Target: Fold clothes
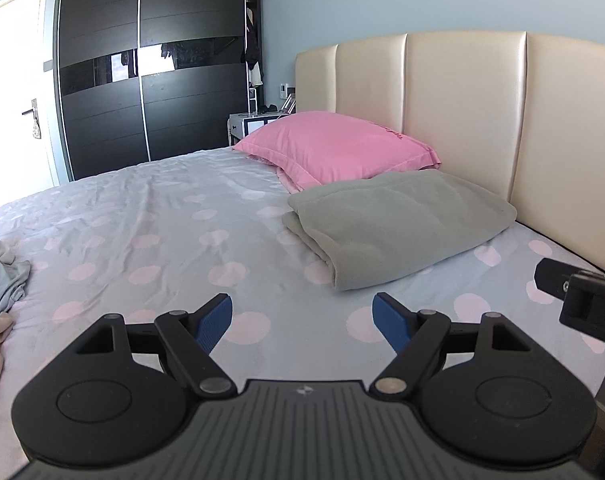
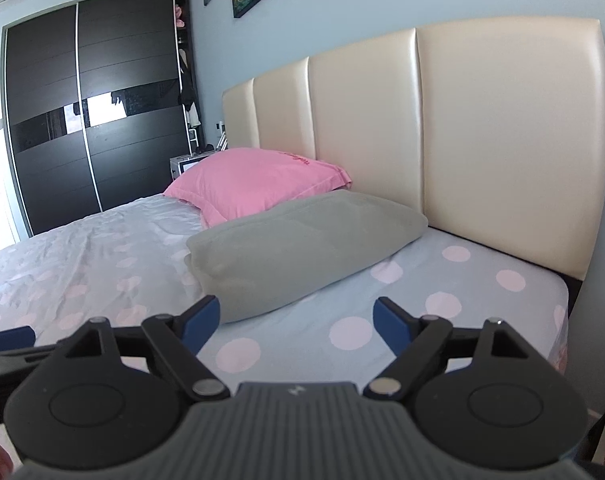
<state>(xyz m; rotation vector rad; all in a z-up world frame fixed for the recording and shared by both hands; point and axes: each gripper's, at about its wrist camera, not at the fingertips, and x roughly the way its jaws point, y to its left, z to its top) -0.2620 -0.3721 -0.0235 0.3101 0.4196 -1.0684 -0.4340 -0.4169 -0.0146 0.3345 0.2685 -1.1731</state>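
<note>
A folded grey-green cloth (image 1: pixel 398 224) lies on the bed near the headboard, beside a pink pillow (image 1: pixel 338 146). My left gripper (image 1: pixel 302 322) hovers open over the dotted sheet, short of the cloth, with nothing between its blue fingers. A crumpled pile of grey and cream clothes (image 1: pixel 0 292) sits at the far left edge of the bed. In the right wrist view the same folded cloth (image 2: pixel 302 248) lies just ahead of my right gripper (image 2: pixel 294 322), which is open and empty. The right gripper's body (image 1: pixel 582 300) shows at the right edge of the left wrist view.
The bed sheet (image 1: pixel 150 216) is pale with pink dots and lightly wrinkled. A cream padded headboard (image 1: pixel 462 112) stands behind the pillow. A dark sliding wardrobe (image 1: pixel 150 80) and a small bedside table (image 1: pixel 246 124) are beyond the bed. The mattress corner (image 2: pixel 558 292) is at right.
</note>
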